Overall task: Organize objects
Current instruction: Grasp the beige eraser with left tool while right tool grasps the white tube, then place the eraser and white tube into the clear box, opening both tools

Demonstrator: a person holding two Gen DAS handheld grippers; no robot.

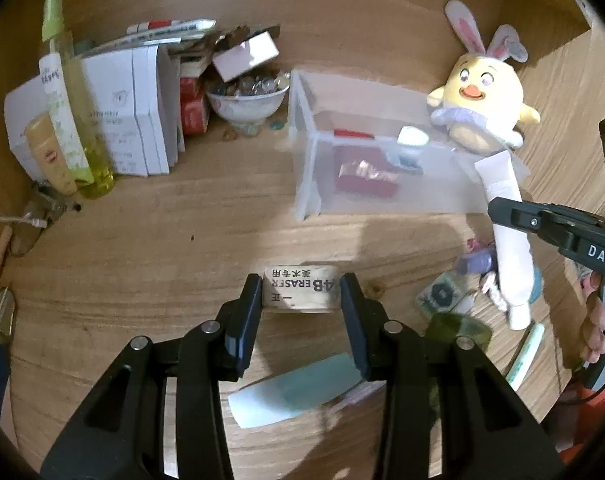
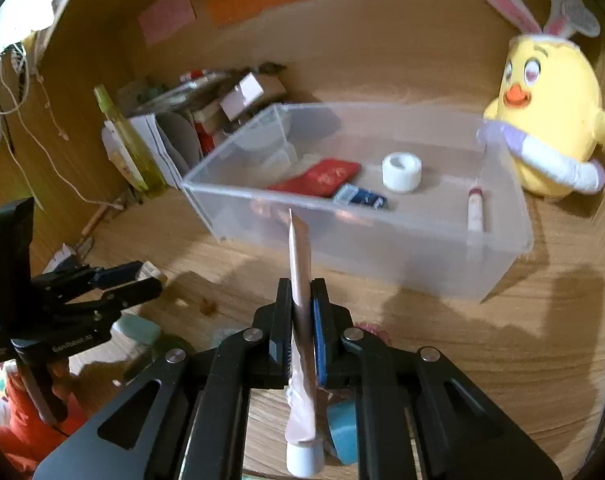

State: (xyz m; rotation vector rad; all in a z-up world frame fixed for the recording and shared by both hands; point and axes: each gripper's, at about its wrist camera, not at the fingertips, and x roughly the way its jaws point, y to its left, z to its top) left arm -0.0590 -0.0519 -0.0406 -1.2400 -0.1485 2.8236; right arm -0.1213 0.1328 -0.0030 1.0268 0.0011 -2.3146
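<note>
My left gripper (image 1: 301,290) is shut on a beige 4B eraser (image 1: 300,293) and holds it above the wooden desk. My right gripper (image 2: 301,292) is shut on a white tube (image 2: 301,320), cap end toward the camera; the tube also shows in the left wrist view (image 1: 508,236). A clear plastic bin (image 2: 422,256) stands ahead of both grippers, also in the left wrist view (image 1: 302,152). In it lie a red pouch (image 2: 318,178), a white tape roll (image 2: 401,171), a small blue-and-white item (image 2: 360,196) and a pale stick (image 2: 475,209).
A yellow chick plush with bunny ears (image 2: 550,120) stands right of the bin. White boxes (image 1: 134,120), a green spray bottle (image 1: 68,112) and a bowl of stones (image 1: 246,100) crowd the back left. Small items lie on the desk at right (image 1: 442,296); a teal card (image 1: 298,388) lies below my left gripper.
</note>
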